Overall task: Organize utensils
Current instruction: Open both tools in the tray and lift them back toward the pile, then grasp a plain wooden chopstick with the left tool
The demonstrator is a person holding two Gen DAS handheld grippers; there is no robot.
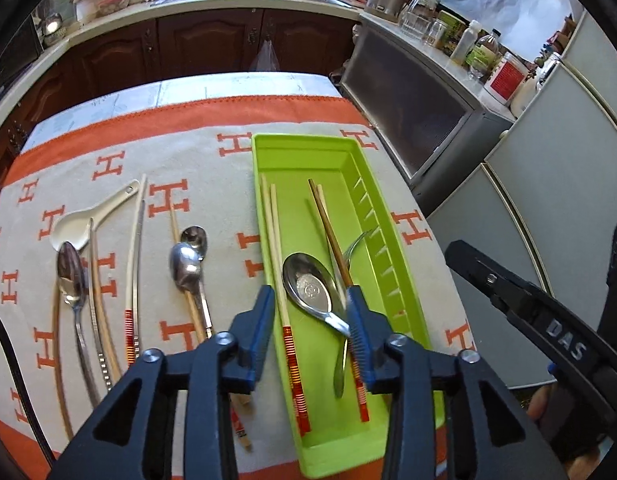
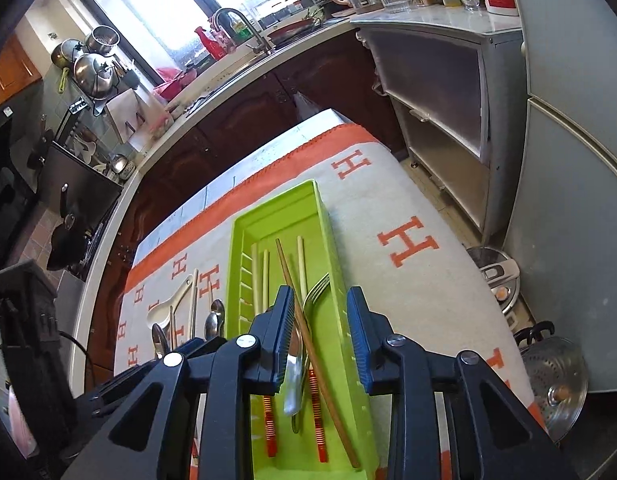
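A lime green tray [image 1: 300, 152] [image 2: 276, 216] lies on the H-patterned cloth. In it are chopsticks [image 1: 274, 240], a brown chopstick [image 1: 328, 228], a steel spoon [image 1: 308, 284] and a fork [image 1: 358, 240]. My left gripper [image 1: 310, 312] is open and empty, just above the spoon. My right gripper [image 2: 318, 320] is open and empty over the tray's near end. Left of the tray on the cloth lie a white ceramic spoon [image 1: 74, 228], steel spoons [image 1: 70, 272] [image 1: 186, 260] and loose chopsticks [image 1: 134, 248].
The cloth-covered table [image 1: 188, 120] ends at its right edge beside a grey cabinet [image 1: 408, 92] and a fridge [image 1: 548, 200]. Dark wood counters [image 1: 208, 40] with a sink stand behind. Pots [image 2: 556, 380] sit on the floor at right.
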